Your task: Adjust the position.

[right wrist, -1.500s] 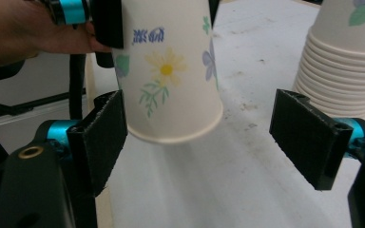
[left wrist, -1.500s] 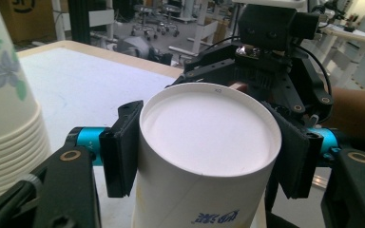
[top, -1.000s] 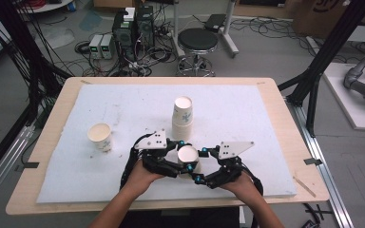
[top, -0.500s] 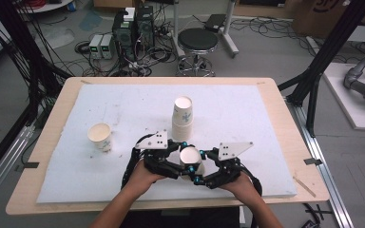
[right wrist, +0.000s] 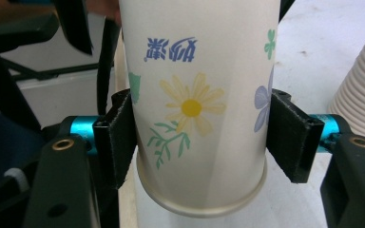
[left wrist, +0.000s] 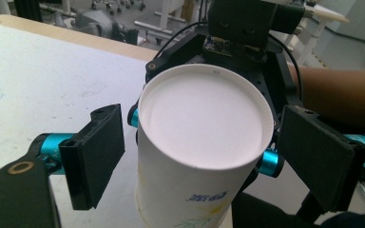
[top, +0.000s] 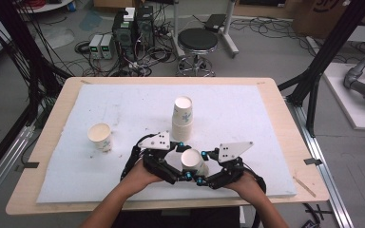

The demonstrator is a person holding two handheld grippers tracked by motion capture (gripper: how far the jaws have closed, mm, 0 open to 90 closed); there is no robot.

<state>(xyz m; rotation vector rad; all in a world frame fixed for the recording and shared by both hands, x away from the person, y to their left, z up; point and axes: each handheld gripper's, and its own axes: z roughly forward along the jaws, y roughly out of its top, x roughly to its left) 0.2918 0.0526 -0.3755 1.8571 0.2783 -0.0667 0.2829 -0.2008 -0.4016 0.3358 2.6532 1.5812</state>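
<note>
A flowered paper cup (top: pixel 191 161) hangs between my two grippers, just above the white mat near the table's front edge. My right gripper (top: pixel 200 166) is shut on it. In the right gripper view both pads (right wrist: pixel 120 142) press the cup's wall (right wrist: pixel 195 104), and these jaws have just been closing on it. My left gripper (top: pixel 184 160) is open, its jaws having just been opening. In the left gripper view its pads (left wrist: pixel 100 152) stand off either side of the cup's round white end (left wrist: pixel 204 118) without touching it.
A tall stack of paper cups (top: pixel 182 118) stands just behind the grippers, also seen as the ribbed stack (right wrist: pixel 361 85). A single cup (top: pixel 100 137) stands at the left of the white mat (top: pixel 123 104). The wooden table rim (top: pixel 285 123) borders the mat.
My left jaws have opened off the cup and my right jaws have closed onto it. Both hands and the cup have stayed where they were.
</note>
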